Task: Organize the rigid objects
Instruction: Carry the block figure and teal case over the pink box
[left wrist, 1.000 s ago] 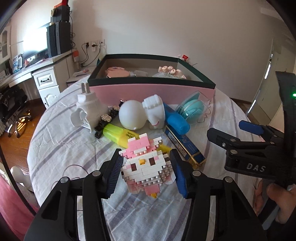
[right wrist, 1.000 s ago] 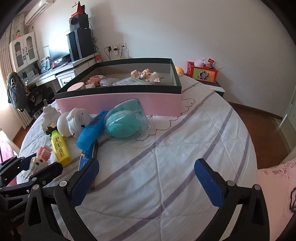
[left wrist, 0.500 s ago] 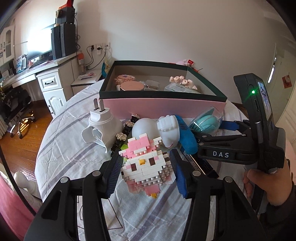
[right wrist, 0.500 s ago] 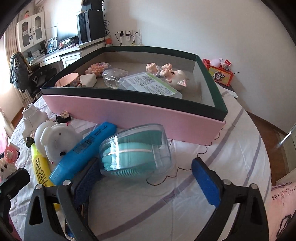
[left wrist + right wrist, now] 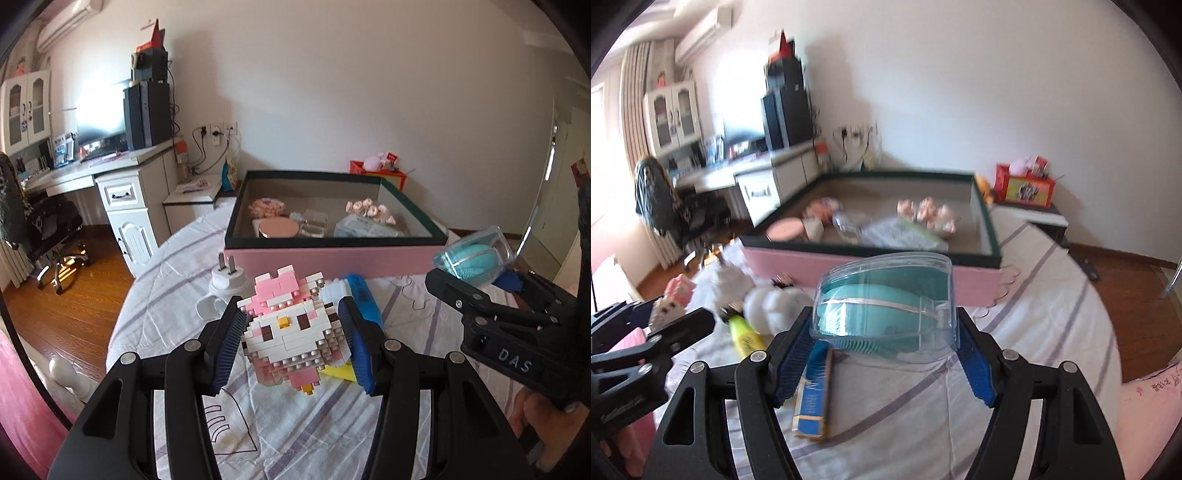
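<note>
A pink and white brick-built cat figure [image 5: 288,336] hangs above the striped bedsheet with my left gripper [image 5: 291,312] shut on its sides. To its right, my right gripper [image 5: 480,282] carries a teal brush in a clear plastic case [image 5: 474,254]. In the right wrist view the case [image 5: 886,295] sits between the blue pads of the right gripper [image 5: 882,321]. Its jaws are closing and press on the case, which is off the sheet. Behind both stands the pink box with a dark green rim [image 5: 332,258], open on top and holding several small items.
On the sheet lie a white plug adapter [image 5: 225,284], a blue marker [image 5: 364,299], a yellow highlighter [image 5: 746,332], a white round toy [image 5: 772,302] and a blue-gold flat box [image 5: 812,395]. A desk and chair [image 5: 48,229] stand left; a red box [image 5: 1023,188] sits behind on the right.
The right gripper moved forward to the teal case, narrowed its jaws around it and lifted it. The left gripper rose with the brick figure still held.
</note>
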Demonstrator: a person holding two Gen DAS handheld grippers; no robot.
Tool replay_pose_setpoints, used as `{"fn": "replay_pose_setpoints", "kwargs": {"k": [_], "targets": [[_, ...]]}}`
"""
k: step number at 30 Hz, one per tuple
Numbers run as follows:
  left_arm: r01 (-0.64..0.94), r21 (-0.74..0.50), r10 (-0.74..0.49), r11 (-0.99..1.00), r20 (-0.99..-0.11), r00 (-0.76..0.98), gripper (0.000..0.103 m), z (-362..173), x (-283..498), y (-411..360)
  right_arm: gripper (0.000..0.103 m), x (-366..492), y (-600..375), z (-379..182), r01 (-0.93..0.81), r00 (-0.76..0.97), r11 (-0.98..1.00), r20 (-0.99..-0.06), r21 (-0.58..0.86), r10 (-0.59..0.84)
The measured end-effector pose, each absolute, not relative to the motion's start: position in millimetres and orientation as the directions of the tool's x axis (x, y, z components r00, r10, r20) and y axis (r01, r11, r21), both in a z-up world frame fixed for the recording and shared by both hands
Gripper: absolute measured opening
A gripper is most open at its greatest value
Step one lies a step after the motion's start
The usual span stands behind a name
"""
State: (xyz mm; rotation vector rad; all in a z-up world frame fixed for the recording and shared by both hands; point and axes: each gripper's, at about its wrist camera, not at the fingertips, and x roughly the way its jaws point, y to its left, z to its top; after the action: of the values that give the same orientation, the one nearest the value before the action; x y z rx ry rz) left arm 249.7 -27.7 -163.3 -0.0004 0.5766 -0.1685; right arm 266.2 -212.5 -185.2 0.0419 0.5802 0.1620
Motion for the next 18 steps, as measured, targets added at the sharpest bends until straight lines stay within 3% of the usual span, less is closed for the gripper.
{"fn": "replay_pose_setpoints", "kwargs": {"k": [8,18], "targets": [[0.129,-0.009,-0.122,0.992,-0.377,0.918,0.053,-112,201,-32,0.074,209,-200,-132,-0.145,0.902,0.986,-0.398,0.086,0.167],[0.138,0.022,-0.125,0.990,-0.300,0.946,0.053,-83,161,-38,0.074,169,-197,-95,-0.133,0.941,0.989,-0.304,0.060,0.145]]}}
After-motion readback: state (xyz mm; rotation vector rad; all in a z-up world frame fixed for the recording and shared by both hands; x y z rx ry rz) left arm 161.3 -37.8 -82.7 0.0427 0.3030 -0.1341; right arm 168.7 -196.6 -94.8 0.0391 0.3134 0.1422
